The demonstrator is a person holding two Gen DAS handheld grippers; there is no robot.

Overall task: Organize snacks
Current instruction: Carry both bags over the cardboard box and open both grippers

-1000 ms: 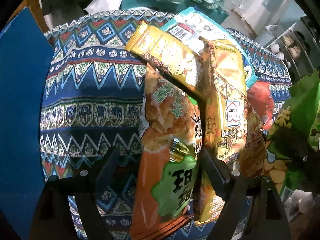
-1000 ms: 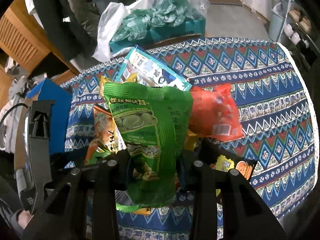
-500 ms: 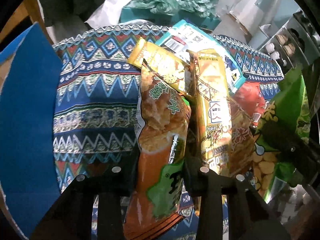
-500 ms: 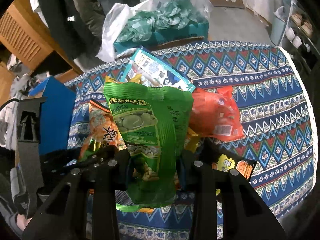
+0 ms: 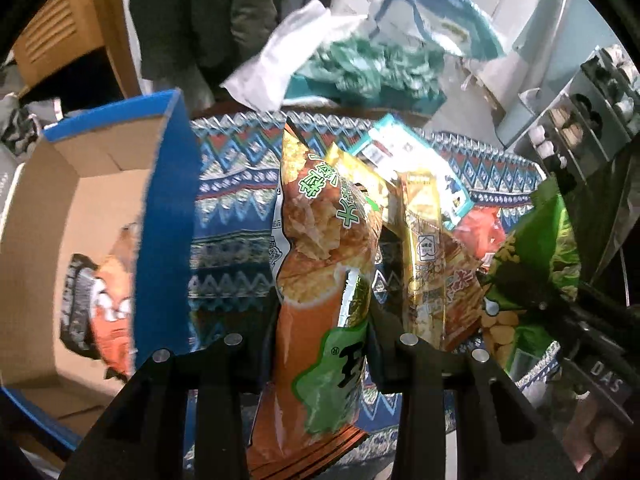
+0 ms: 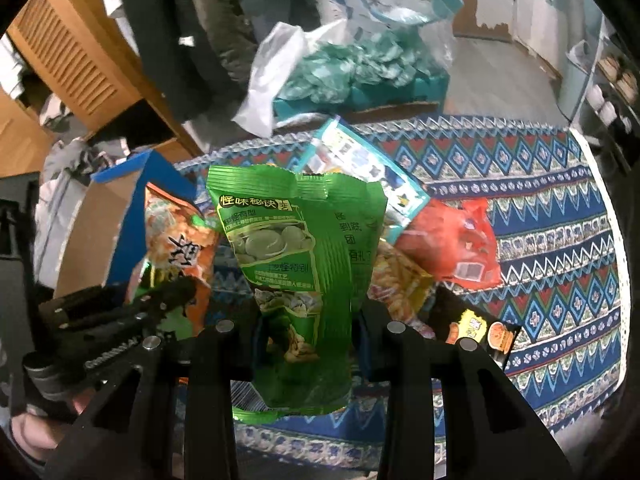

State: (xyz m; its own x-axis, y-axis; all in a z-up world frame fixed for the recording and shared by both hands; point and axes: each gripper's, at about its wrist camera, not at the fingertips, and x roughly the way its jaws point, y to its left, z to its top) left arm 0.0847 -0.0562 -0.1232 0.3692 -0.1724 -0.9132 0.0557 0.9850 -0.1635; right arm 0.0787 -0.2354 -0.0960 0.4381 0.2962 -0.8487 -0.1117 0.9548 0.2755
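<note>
left wrist view: the left gripper (image 5: 320,344) is clamped on an orange snack bag (image 5: 320,280), held clear of the bench (image 5: 232,216). the blue cardboard box (image 5: 168,216) beside it holds one orange-and-black packet (image 5: 100,304); most sorting remains.

right wrist view: the right gripper (image 6: 308,340) is clamped on a green snack bag (image 6: 296,264). a red bag (image 6: 452,248), a teal pack (image 6: 368,164) and a black packet (image 6: 480,328) lie unsorted on the bench.

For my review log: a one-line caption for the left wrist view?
Left gripper clamps an orange snack bag beside the blue cardboard box.
</note>
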